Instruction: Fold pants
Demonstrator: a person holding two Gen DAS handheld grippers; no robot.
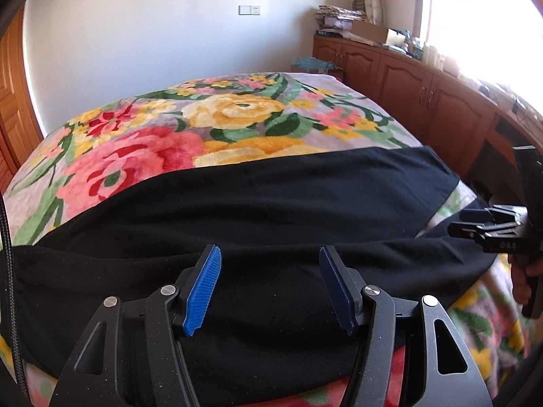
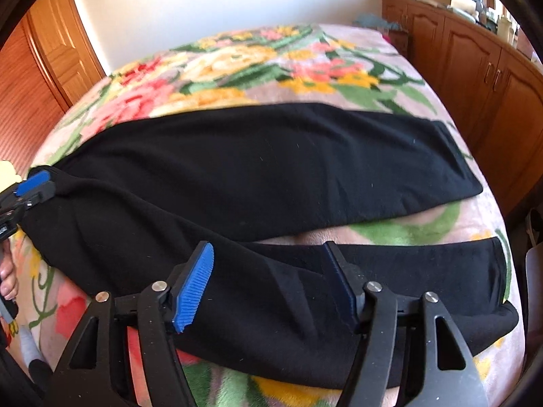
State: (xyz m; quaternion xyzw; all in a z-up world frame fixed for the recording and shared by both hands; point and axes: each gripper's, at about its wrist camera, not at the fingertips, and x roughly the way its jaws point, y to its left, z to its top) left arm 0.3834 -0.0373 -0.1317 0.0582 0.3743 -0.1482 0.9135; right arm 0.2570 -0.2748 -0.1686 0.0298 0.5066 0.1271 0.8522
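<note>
Black pants (image 2: 264, 169) are seen spread across a bed covered by a floral blanket (image 1: 163, 142), the two legs splayed apart toward the right, with blanket showing between them; the left hand-held gripper (image 1: 269, 288) is poised over the near edge of the cloth, jaws parted, nothing clamped; the right hand-held gripper (image 2: 268, 281) is poised over the nearer leg, jaws likewise parted and empty; whether any pad touches the fabric cannot be told; for a clean fold, the nearer leg is best pinched at its edge through all layers by both grippers, lifted together, and laid squarely over the farther leg, so that seams are matched and wrinkles avoided
</note>
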